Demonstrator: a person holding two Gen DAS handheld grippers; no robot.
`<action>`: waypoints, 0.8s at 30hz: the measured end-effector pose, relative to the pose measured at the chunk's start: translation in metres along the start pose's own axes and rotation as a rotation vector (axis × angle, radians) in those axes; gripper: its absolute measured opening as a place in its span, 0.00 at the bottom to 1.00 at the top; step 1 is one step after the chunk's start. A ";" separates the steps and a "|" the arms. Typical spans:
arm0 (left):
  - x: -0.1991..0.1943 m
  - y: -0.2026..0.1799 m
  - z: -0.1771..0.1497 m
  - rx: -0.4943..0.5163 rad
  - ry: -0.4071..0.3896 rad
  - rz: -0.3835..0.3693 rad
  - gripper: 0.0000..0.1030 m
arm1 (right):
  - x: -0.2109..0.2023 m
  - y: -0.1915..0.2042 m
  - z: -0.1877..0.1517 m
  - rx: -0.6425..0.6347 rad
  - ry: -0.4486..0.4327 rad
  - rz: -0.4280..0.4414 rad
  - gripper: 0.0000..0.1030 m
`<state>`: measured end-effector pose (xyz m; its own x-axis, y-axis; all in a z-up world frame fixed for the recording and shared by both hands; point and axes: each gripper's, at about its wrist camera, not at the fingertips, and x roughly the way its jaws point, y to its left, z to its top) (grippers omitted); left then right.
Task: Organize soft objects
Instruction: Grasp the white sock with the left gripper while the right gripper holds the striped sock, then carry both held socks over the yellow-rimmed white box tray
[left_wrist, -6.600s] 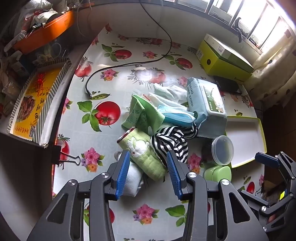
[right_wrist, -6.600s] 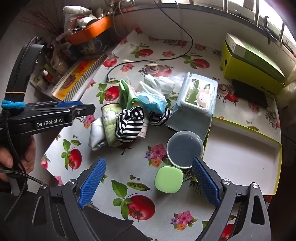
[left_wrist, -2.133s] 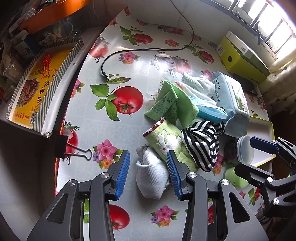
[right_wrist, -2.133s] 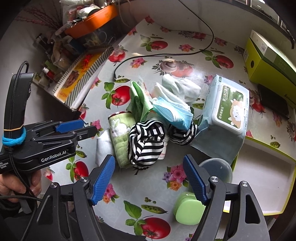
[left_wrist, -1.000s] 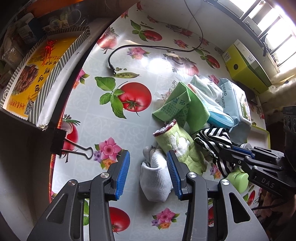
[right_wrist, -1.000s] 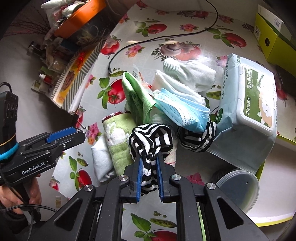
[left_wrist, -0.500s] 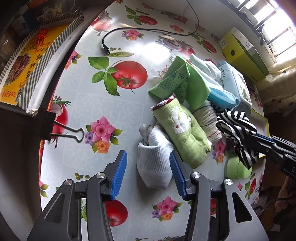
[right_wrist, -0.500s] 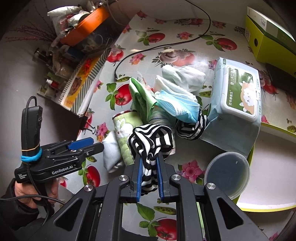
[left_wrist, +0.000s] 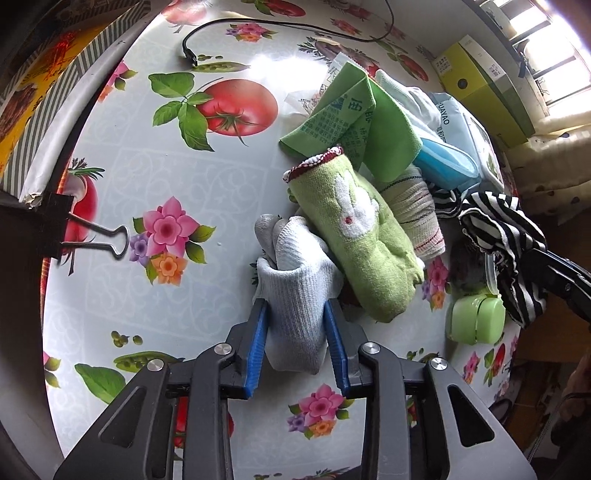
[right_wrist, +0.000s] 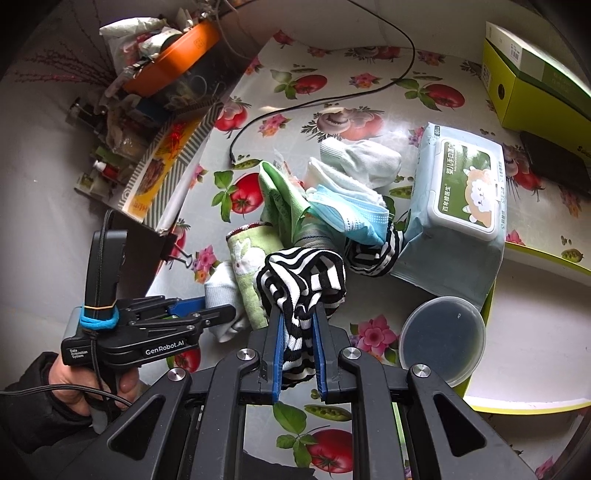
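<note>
A rolled white sock lies on the fruit-print tablecloth. My left gripper straddles it, its jaws closing, and both blue pads touch the sock's sides. Against the sock's right side leans a green rabbit-print towel roll. My right gripper is shut on a black-and-white striped sock and holds it above the pile. A second striped sock, a blue face mask and a green cloth lie in the heap.
A wipes pack sits right of the heap, beside a yellow-rimmed white tray. A round lidded tub and a small green case stand near the tray. A black cable crosses the far side. A binder clip grips the left edge.
My left gripper came down over the white sock and its jaws narrowed onto it. My right gripper rose with the striped sock, lifting it off the heap.
</note>
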<state>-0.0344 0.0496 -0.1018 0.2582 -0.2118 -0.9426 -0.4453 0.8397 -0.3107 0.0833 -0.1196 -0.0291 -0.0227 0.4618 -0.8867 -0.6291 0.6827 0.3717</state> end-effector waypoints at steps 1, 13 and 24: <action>-0.004 0.002 -0.001 -0.007 -0.010 -0.004 0.26 | -0.001 0.000 -0.001 0.000 -0.002 0.000 0.13; -0.058 0.004 0.000 -0.028 -0.131 0.019 0.24 | -0.026 -0.008 -0.008 0.026 -0.064 0.001 0.13; -0.087 -0.042 0.022 0.061 -0.210 -0.035 0.23 | -0.061 -0.040 -0.023 0.112 -0.152 -0.015 0.13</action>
<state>-0.0191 0.0438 -0.0039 0.4484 -0.1377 -0.8832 -0.3819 0.8638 -0.3285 0.0924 -0.1883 0.0042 0.1096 0.5255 -0.8437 -0.5376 0.7453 0.3944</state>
